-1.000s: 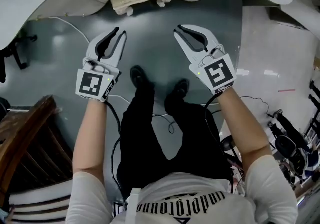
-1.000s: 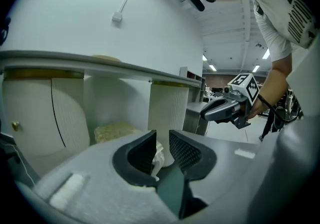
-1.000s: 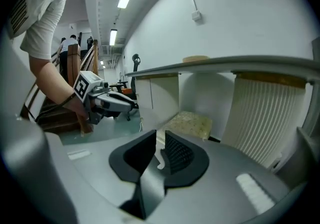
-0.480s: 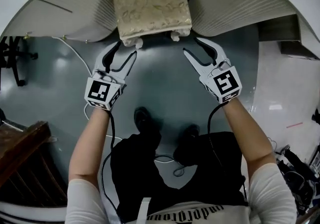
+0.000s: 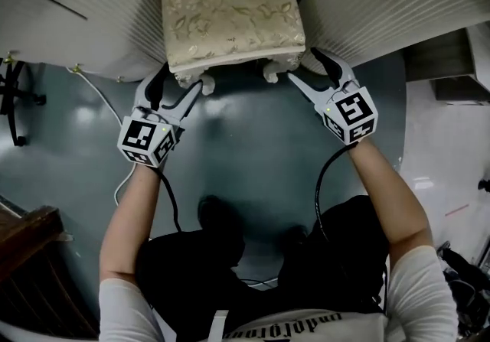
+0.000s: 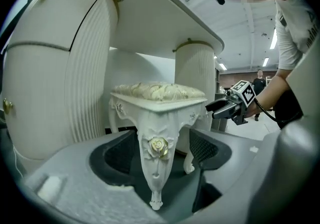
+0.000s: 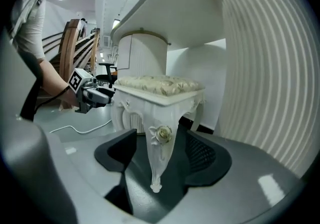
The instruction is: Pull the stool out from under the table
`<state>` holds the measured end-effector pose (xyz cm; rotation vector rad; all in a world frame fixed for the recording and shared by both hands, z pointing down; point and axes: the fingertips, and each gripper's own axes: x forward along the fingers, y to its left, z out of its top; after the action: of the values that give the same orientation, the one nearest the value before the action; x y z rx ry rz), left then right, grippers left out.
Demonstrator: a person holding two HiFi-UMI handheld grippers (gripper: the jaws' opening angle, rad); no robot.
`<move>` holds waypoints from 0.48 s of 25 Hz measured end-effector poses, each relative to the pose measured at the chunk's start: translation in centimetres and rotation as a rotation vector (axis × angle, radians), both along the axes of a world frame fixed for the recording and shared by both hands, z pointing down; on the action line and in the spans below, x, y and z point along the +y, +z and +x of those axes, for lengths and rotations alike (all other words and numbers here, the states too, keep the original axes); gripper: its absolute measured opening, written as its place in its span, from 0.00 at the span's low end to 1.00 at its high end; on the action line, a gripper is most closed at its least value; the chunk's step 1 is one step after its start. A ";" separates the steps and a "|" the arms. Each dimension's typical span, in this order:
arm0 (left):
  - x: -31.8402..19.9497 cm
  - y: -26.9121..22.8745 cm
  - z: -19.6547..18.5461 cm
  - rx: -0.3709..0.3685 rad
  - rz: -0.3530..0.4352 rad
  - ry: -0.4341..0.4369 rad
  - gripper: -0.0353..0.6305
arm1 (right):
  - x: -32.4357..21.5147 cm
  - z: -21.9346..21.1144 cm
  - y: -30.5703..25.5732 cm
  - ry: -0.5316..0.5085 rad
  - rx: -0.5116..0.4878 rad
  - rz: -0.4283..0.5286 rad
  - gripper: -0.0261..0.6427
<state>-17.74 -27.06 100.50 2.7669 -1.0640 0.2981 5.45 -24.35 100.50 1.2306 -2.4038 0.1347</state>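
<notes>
Tucked under the white dressing table with ribbed curved pedestals [image 5: 69, 19]: the cream carved stool with a gold-patterned cushion [image 5: 230, 11], showing only its front edge and front legs, not yet pulled out.

At the stool's front left leg [image 6: 156, 158]: the left white-and-grey gripper [image 5: 182, 80], spread wide after just opening, straddling that leg without touching it.

At the stool's front right leg [image 7: 159, 153]: the right white-and-grey gripper [image 5: 302, 65], likewise freshly opened, wide apart, around the leg with no contact.

Push both a little deeper toward the stool, to grip at the thick upper part by the gold rosette rather than at the thin foot. Close both together, firmly. Then draw straight back, away from the stool's tucked end, level and at an even pace on both sides. Probably the surest way to avoid twisting the legs or scraping the pedestals either side of the stool.
</notes>
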 end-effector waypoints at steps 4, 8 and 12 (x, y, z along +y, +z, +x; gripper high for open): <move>0.1 3.0 0.3 -0.056 -0.019 0.005 0.60 | -1.1 -0.1 2.2 0.002 0.006 -0.012 0.51; -0.4 4.3 0.3 -0.070 -0.031 -0.039 0.60 | -2.2 -0.7 3.3 -0.005 -0.006 -0.032 0.52; -0.4 4.6 0.9 -0.062 -0.038 -0.028 0.58 | -2.6 -1.5 4.2 -0.013 0.020 -0.037 0.52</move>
<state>-16.82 -27.43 105.15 2.7236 -1.0981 0.3983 3.91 -26.99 104.66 1.1946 -2.3808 0.1612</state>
